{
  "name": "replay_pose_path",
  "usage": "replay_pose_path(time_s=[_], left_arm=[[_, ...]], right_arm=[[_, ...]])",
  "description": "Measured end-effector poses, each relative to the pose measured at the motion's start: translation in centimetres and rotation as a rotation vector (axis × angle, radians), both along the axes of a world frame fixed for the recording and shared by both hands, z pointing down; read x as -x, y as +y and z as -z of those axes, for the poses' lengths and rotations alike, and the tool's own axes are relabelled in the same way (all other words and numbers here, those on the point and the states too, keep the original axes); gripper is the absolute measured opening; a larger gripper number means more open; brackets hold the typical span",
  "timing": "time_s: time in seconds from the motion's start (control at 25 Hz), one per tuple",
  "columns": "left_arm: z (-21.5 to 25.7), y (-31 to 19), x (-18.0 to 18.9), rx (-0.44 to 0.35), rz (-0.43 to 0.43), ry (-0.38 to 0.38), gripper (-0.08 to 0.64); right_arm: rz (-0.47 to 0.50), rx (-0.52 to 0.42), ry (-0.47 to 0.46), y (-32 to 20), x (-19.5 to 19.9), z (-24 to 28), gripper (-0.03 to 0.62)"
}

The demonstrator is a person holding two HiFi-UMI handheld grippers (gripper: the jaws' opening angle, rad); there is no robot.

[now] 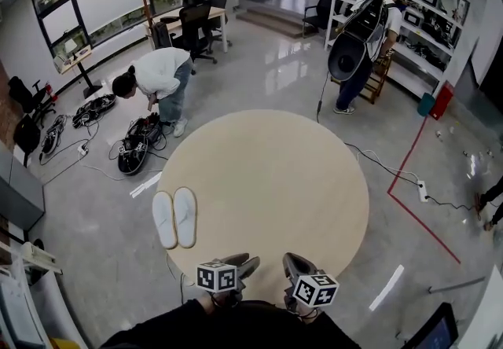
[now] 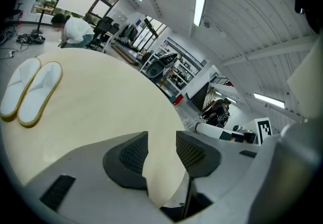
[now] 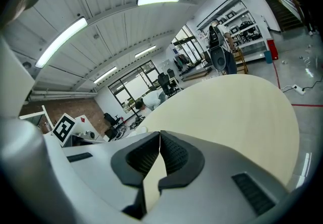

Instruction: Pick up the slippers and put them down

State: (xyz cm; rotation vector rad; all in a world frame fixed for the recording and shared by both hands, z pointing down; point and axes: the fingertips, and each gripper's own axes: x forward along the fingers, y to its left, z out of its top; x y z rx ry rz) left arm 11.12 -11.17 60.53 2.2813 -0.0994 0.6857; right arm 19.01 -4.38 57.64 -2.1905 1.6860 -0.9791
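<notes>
A pair of white slippers [image 1: 174, 218] lies side by side, soles down, at the left rim of the round beige table [image 1: 267, 174]. In the left gripper view the slippers [image 2: 30, 92] show far to the left, well away from the jaws. My left gripper [image 1: 245, 264] hovers over the table's near edge, its jaws apart with nothing between them [image 2: 161, 151]. My right gripper [image 1: 291, 262] is beside it at the near edge, its jaws closed tip to tip on nothing [image 3: 159, 137].
A person [image 1: 161, 76] bends over cables and gear [image 1: 134, 152] on the floor beyond the table's left. Another person [image 1: 363, 37] with a large backpack stands by the shelves [image 1: 424, 25] at the back right. A red tape line [image 1: 413, 206] marks the floor at right.
</notes>
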Motion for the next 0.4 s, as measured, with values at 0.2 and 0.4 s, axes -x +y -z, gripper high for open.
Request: replay_pose_path(time_s=[0.2, 0.4], left_arm=[[-0.8, -0.6, 0.0, 0.01, 0.019, 0.011, 0.184], [-1.5, -3.9, -1.8, -0.008, 0.172, 0.078, 0.184]], right_arm=[[0.018, 0.007, 0.01, -0.7, -0.2, -1.2, 0.017], [0.168, -0.009, 0.076, -5.1, -2.7, -1.7, 0.017]])
